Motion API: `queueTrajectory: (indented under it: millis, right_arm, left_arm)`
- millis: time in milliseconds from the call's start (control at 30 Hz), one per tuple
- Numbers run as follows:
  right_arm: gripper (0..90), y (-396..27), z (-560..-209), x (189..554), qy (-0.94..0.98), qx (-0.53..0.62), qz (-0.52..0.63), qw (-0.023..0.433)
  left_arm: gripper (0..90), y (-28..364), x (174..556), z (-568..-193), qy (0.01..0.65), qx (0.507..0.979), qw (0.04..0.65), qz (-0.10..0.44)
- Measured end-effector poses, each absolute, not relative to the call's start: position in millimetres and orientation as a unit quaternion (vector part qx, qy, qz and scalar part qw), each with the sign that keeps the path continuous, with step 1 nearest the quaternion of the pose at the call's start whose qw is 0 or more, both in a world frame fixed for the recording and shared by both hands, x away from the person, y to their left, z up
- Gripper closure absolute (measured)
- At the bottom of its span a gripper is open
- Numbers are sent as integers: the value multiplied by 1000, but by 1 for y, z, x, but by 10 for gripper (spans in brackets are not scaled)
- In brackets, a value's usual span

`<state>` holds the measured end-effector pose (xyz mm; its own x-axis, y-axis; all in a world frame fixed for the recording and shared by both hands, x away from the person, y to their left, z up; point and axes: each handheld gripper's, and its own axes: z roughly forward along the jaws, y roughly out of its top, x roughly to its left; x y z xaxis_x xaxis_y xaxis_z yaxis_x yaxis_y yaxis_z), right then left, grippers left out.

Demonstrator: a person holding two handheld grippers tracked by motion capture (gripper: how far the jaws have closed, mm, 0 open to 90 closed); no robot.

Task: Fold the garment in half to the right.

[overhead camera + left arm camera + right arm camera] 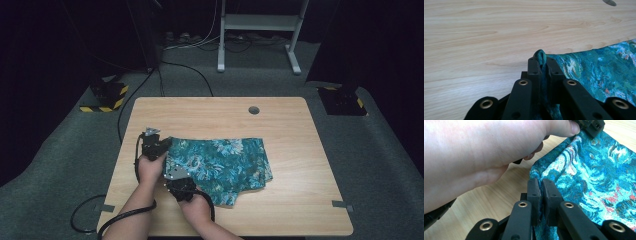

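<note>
In the high view, the teal floral cloth (220, 165) is lying on the wooden surface (290, 145), both tools at its left edge. In the left gripper view, the left tool (543, 65) is pinching a cloth fold. In the right gripper view, the right tool (541, 188) is clamping the cloth edge beside the person's left hand (481, 152).

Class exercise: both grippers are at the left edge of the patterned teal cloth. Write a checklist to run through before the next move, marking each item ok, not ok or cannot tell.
1. Left gripper shut on the cloth: ok, fabric pinched between its pads.
2. Right gripper shut on the cloth: ok.
3. Both grips on the same left edge: ok.
4. Cloth fully flat: not ok, far-right layers look folded.
5. Table beyond the cloth free: ok.
6. All layers caught: cannot tell.
</note>
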<state>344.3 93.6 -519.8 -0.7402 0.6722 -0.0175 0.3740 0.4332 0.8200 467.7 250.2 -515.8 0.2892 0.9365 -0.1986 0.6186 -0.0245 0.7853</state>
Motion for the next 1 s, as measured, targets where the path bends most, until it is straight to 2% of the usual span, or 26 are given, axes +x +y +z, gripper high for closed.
queueTrajectory:
  millis: [300,433,700,1000]
  right_arm:
    - [849,103,-518,340,832,304,431,171]
    - [849,102,-513,338,830,296,436,184]
    - [850,78,-482,339,799,301,470,223]
    - [849,52,-463,340,774,303,487,268]
  left_arm:
    - [836,266,460,-519,578,673,420,191]
    - [836,264,459,-508,573,663,442,192]
    - [835,242,466,-465,550,653,476,212]
    - [835,210,471,-436,533,644,502,224]
